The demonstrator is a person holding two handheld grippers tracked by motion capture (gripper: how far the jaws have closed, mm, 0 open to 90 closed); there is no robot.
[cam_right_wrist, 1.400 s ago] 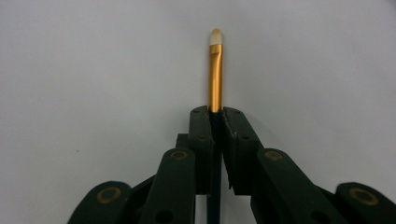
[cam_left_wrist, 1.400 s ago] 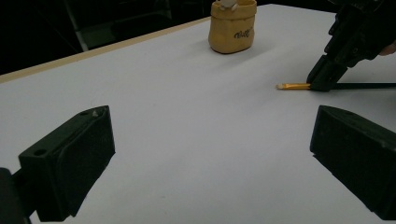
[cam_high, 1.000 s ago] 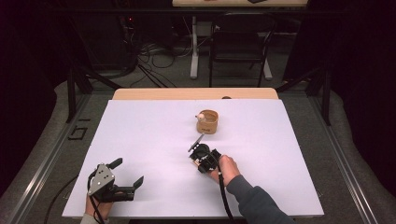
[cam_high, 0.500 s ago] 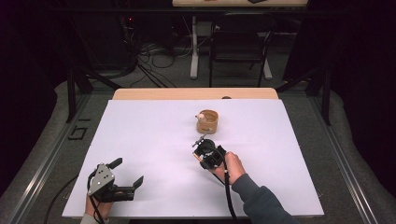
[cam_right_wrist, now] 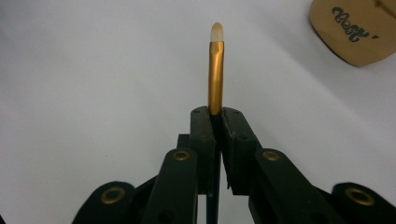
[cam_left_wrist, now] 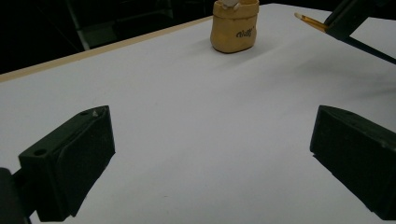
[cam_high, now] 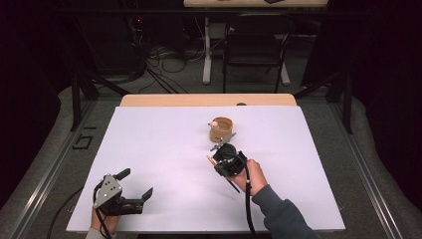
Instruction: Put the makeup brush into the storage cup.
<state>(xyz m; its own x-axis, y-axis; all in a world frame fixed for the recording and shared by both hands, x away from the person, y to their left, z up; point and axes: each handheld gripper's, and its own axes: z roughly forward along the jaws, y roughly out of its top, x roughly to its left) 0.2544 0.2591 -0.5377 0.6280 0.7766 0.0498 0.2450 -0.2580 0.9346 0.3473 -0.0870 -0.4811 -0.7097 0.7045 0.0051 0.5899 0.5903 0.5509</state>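
A slim brush (cam_right_wrist: pixel 215 70) with a gold ferrule and a pale tip sticks out of my right gripper (cam_right_wrist: pixel 215 114), whose jaws are shut on its dark handle. From above, that right gripper (cam_high: pixel 215 162) hovers just in front of a small tan pouch-shaped holder (cam_high: pixel 220 129) standing upright at mid-table, apart from it. The holder (cam_right_wrist: pixel 359 28) lies off to the upper right in the right gripper view. My left gripper (cam_high: pixel 133 185) rests near the front left edge, open, nothing between its fingers (cam_left_wrist: pixel 70 158). In its view the holder (cam_left_wrist: pixel 233 28) stands far ahead, with the brush tip (cam_left_wrist: pixel 308 21) beside it.
A white sheet covers the table (cam_high: pixel 149 139), with a wooden strip (cam_high: pixel 199 99) along its far edge. Beyond it stand a dark chair (cam_high: pixel 254 50), desk legs and floor cables. A cable (cam_high: pixel 247 209) trails from the right gripper along the sleeve.
The right gripper has risen a little and drifted to the right and toward the holder, keeping the brush in its jaws. The left gripper has stayed put.
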